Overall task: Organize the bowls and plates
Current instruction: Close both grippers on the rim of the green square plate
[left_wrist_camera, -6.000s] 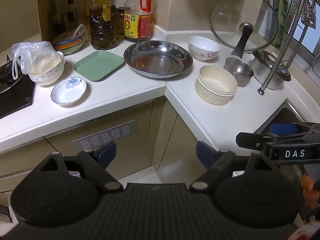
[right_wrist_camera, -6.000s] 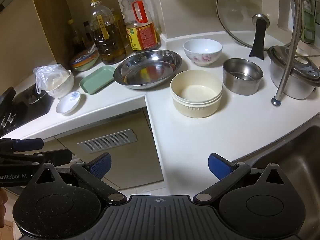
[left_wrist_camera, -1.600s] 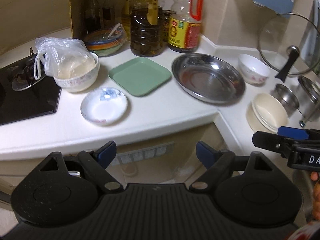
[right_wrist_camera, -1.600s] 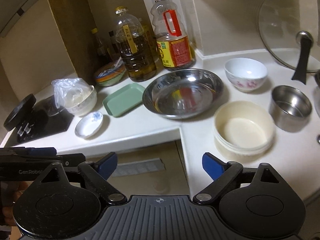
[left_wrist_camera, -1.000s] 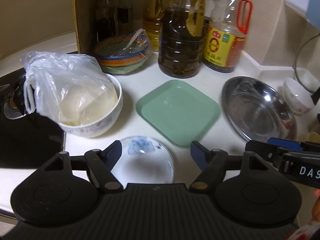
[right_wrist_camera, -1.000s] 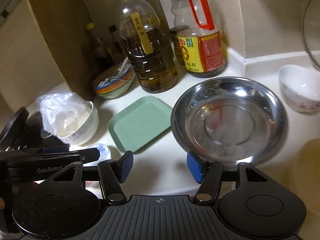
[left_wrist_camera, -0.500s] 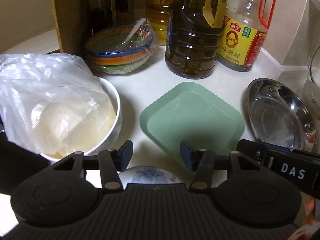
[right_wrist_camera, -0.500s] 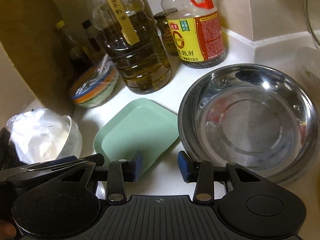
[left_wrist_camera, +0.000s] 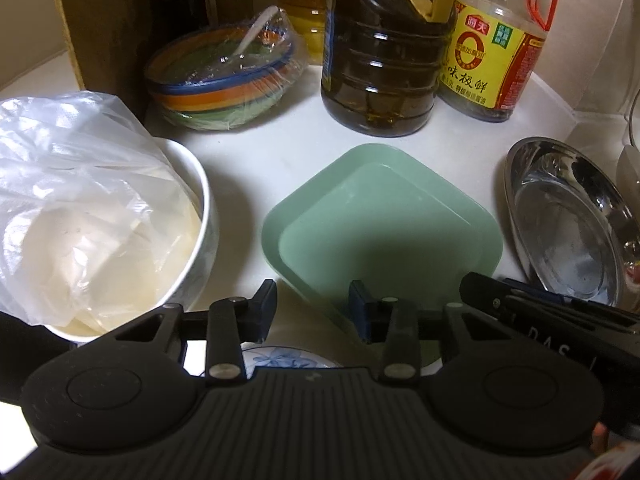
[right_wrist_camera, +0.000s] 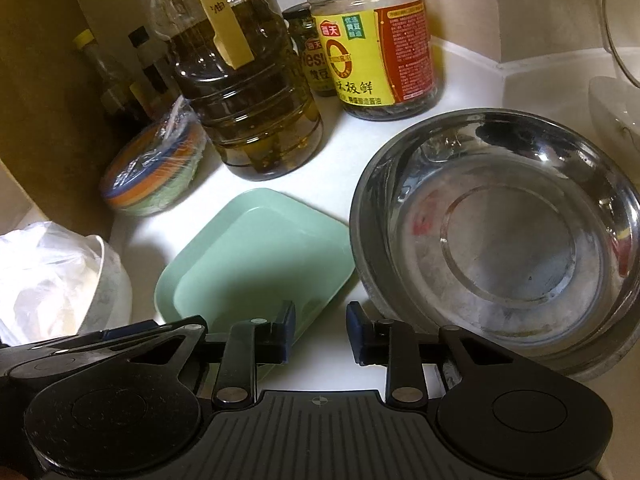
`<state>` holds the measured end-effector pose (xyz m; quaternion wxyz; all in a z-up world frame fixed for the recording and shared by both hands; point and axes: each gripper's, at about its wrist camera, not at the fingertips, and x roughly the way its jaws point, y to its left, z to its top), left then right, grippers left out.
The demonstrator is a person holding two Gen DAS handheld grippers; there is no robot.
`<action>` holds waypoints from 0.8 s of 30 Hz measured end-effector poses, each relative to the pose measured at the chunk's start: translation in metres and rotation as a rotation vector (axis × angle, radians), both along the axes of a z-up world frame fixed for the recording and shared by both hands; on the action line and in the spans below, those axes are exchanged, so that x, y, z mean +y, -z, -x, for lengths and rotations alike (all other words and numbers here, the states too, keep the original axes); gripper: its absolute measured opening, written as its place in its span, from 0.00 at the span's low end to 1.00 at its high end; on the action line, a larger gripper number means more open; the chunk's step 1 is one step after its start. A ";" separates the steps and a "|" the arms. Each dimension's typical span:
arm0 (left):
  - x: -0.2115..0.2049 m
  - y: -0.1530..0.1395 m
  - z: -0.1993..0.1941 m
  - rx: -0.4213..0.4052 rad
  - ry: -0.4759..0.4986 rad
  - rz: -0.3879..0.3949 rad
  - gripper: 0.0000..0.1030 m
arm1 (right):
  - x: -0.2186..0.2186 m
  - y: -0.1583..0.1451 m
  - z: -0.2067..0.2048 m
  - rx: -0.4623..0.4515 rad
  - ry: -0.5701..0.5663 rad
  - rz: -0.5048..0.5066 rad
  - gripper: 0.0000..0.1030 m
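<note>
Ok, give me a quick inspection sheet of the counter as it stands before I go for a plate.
Surface: white counter, crowded.
Job's things: green square plate flat and empty; steel basin beside it; small blue-flower dish mostly hidden under the left gripper.
Clutter: white bowl holding a plastic bag; wrapped striped bowl; oil jug; soy sauce bottle.
Grippers: left gripper open at the plate's near corner; right gripper open, nothing held.
Cables: nothing seen.
Surroundings: tiled wall corner behind the bottles.
</note>
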<state>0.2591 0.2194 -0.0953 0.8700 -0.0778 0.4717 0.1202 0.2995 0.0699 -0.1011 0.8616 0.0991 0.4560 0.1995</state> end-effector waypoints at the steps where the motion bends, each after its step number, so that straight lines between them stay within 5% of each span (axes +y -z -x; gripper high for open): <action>1: 0.000 0.001 -0.001 0.005 -0.001 0.001 0.36 | 0.001 0.000 0.000 -0.006 -0.001 0.005 0.28; 10: 0.000 0.001 -0.007 0.000 0.007 0.003 0.31 | 0.009 0.003 -0.003 -0.040 -0.017 0.044 0.16; 24: 0.004 -0.004 -0.005 -0.016 -0.003 0.006 0.22 | 0.012 0.001 -0.004 -0.095 -0.058 0.071 0.14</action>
